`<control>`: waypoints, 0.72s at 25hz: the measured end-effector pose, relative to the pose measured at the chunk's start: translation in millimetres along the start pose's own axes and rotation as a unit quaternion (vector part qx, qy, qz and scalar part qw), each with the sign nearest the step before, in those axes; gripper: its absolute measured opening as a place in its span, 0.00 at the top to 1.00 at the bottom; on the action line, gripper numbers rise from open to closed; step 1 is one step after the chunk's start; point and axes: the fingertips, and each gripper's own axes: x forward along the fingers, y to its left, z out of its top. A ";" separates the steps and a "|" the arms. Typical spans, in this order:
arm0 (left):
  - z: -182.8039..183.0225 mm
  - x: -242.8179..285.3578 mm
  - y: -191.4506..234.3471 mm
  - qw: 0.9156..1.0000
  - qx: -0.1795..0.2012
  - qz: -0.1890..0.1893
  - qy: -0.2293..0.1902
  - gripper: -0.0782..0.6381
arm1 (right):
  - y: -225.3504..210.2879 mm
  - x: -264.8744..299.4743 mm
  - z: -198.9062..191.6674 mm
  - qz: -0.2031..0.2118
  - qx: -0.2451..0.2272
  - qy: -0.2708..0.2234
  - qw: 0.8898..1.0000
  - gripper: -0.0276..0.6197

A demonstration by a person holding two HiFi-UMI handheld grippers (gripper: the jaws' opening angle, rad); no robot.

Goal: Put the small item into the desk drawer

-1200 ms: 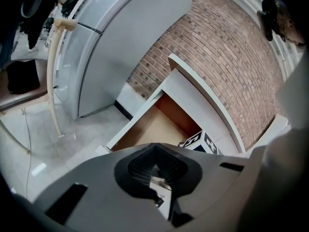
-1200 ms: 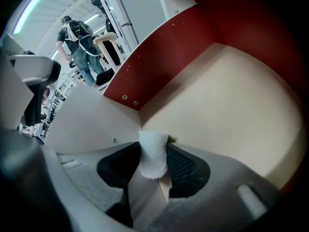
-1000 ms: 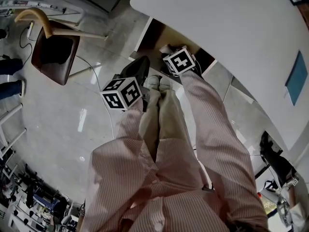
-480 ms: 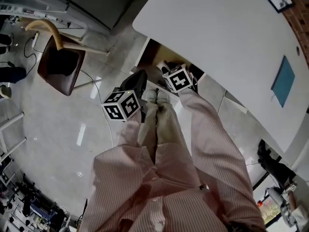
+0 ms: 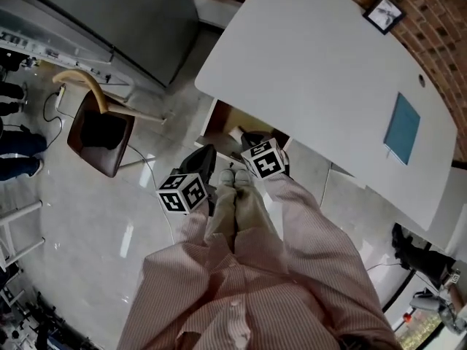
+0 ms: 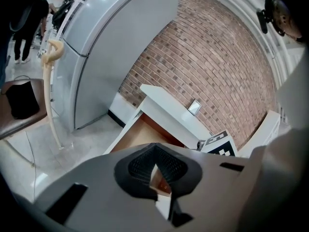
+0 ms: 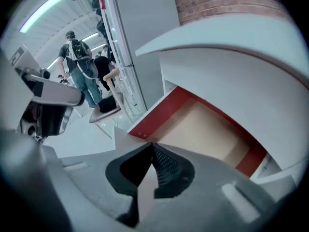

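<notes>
Lighting: bright, even, indoor, supplied from overhead; a ceiling light strip is recorded in the right gripper view.
Desk top: evenly lit, rendered near white, surface detail washed out.
Floor: glossy, with pale streaks of reflected light noted.
Drawer: shaded beneath the desk in the head view; its inside is shown warmly lit in the right gripper view.
Chair: seat rendered very dark.
Distortion: strong fisheye throughout. Straight edges are bowed, the brick wall is curved, and corners are blacked out in both gripper views.
Focus: head view fairly sharp. The near foreground of both gripper views is soft, and distant people are slightly blurred.
</notes>
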 end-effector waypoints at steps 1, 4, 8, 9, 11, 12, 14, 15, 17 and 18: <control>1.9 -3.9 -3.2 1.000 0.005 -0.001 0.000 0.89 | 0.8 -7.1 0.6 0.000 0.011 -0.009 1.000 0.95; 9.8 -16.2 -13.7 1.000 0.022 -0.008 0.000 0.89 | 5.3 -30.8 7.9 0.004 0.053 -0.042 0.998 0.95; 19.1 -34.7 -28.4 0.999 0.039 -0.016 -0.006 0.89 | 14.6 -62.7 23.1 0.020 0.091 -0.087 0.992 0.95; 22.0 -38.9 -31.1 0.999 0.041 -0.017 -0.010 0.89 | 16.9 -70.7 27.8 0.024 0.097 -0.099 0.990 0.95; 29.8 -45.1 -36.5 0.999 0.048 -0.020 -0.016 0.89 | 22.4 -85.7 38.3 0.031 0.104 -0.120 0.987 0.95; 34.6 -47.6 -39.8 0.998 0.056 -0.022 -0.018 0.89 | 25.4 -92.5 44.0 0.035 0.103 -0.128 0.986 0.95; 44.7 -51.6 -47.7 0.997 0.074 -0.028 -0.023 0.89 | 30.8 -104.8 55.4 0.041 0.092 -0.143 0.985 0.95; 49.2 -53.0 -52.3 0.996 0.083 -0.033 -0.025 0.89 | 32.3 -111.0 60.8 0.041 0.088 -0.150 0.984 0.95; 57.1 -56.1 -60.0 0.993 0.103 -0.040 -0.029 0.89 | 33.6 -124.0 72.1 0.042 0.087 -0.168 0.981 0.95; 61.4 -58.1 -62.5 0.992 0.112 -0.042 -0.032 0.89 | 34.3 -130.6 78.9 0.043 0.089 -0.180 0.979 0.95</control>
